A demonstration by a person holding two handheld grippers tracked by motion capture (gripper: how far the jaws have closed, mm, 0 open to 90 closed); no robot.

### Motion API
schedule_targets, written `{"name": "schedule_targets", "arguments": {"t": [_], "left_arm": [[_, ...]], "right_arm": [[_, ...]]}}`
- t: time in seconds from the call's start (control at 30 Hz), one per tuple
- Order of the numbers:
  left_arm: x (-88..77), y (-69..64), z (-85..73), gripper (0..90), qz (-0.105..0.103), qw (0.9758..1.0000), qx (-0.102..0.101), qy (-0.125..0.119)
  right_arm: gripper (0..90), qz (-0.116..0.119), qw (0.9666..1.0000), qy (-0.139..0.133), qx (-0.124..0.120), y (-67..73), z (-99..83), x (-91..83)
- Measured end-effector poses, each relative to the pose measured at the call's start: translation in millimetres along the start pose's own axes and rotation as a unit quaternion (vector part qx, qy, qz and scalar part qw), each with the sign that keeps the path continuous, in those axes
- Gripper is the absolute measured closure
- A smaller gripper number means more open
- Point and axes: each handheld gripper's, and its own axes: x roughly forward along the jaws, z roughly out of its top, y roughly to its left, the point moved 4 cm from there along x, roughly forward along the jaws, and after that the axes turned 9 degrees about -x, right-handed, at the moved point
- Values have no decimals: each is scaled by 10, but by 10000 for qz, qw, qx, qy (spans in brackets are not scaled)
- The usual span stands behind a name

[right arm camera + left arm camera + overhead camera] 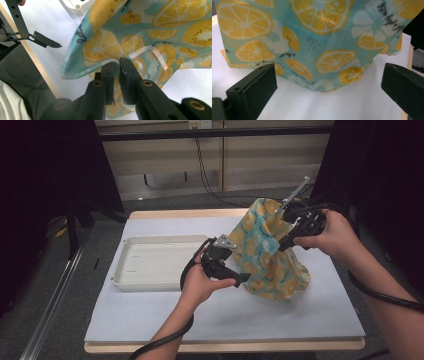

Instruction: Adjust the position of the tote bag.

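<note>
A teal cloth bag (270, 260) printed with lemon and kiwi slices stands bunched up on the white table sheet, right of centre. My right gripper (285, 240) comes in from the right at the bag's upper part. In the right gripper view its jaws (117, 66) stand nearly together, pinching a fold of the cloth (105, 47) beside a pale strap (155, 52). My left gripper (239, 266) sits low at the bag's left side. Its jaws (327, 80) are spread wide before the cloth (319, 32), with nothing touching them.
A shallow white tray (150, 262) lies empty on the left part of the sheet; its corner (77, 5) is visible beyond the bag. The white sheet (225, 315) covers a wooden board, with bare sheet in front of the bag. Dark floor surrounds the table.
</note>
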Motion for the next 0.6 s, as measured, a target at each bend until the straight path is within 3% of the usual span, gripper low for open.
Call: {"name": "schedule_targets", "arguments": {"t": [0.13, 0.33, 0.6], "left_arm": [[14, -16, 37, 0, 9, 10000, 29, -29], [116, -92, 125, 0, -76, 9995, 108, -279], [211, -118, 162, 0, -91, 9986, 17, -519]], "right_arm": [[817, 5, 10000, -32, -6, 9, 26, 8], [818, 105, 9998, -139, -13, 18, 96, 34], [819, 161, 9997, -195, -4, 26, 133, 63]]}}
